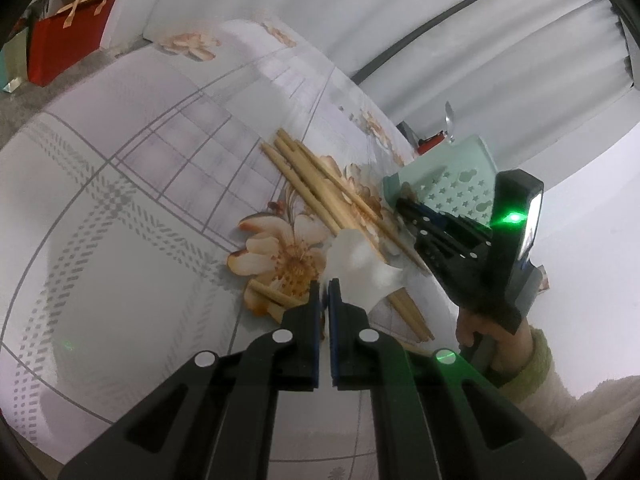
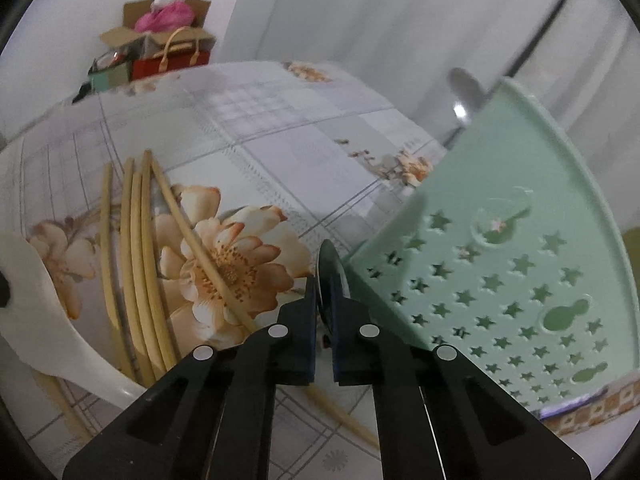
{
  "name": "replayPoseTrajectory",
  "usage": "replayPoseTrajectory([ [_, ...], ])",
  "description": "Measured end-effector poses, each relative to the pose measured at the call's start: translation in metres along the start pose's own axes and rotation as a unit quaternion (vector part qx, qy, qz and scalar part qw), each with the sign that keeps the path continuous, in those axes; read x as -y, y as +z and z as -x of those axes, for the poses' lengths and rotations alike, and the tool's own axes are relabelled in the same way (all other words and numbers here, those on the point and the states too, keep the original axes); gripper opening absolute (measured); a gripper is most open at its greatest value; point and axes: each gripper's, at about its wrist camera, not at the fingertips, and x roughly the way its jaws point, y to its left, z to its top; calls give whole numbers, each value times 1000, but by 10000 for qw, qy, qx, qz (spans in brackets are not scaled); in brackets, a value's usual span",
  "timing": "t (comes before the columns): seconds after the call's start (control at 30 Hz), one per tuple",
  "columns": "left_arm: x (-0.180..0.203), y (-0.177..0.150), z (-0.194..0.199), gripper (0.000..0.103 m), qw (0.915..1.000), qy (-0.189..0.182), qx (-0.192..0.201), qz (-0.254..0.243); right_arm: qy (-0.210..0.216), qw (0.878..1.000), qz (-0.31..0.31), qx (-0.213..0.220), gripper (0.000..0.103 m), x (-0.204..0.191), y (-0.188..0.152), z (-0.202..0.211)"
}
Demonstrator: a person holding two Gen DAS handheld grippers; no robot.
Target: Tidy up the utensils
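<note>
Several bamboo chopsticks [image 1: 316, 188] lie on the flowered tablecloth; they also show in the right wrist view [image 2: 136, 264]. A white plastic spoon [image 1: 360, 268] lies across them and shows at the left of the right wrist view [image 2: 36, 316]. My left gripper [image 1: 325, 286] is shut and empty, its tips beside the white spoon. My right gripper [image 2: 323, 280] is shut on a metal spoon [image 2: 329, 276], next to the mint green utensil holder [image 2: 508, 264], which has star holes. The right gripper also shows in the left wrist view [image 1: 408, 204] by the holder [image 1: 452, 184].
A metal utensil [image 2: 466, 88] sticks up behind the holder. The table [image 1: 120, 240] carries a grey-checked flowered cloth. A red paper bag [image 1: 64, 44] and cardboard boxes [image 2: 160, 28] stand on the floor beyond the table. White curtains hang behind.
</note>
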Motion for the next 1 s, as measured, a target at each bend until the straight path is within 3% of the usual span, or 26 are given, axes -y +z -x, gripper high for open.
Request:
replayPoseTrajectory([
  [0.37,38,11,42,1,9955,-135,774,-536,384,9905,-1130,676,2,54,-7,63],
  [0.63,79,38,88,1,9818,-458,1567,-974,754,9721,-1825,1267,2,97,-18,111],
  [0.77,96,57,98,1,9754,-663,1780,-1121,898,9642,-2012,1476,2,110,-22,124],
  [1.0,135,89,88,1,9630,-438,1923,-1837,1041,9552,-2219,1660,2,123,-27,133],
])
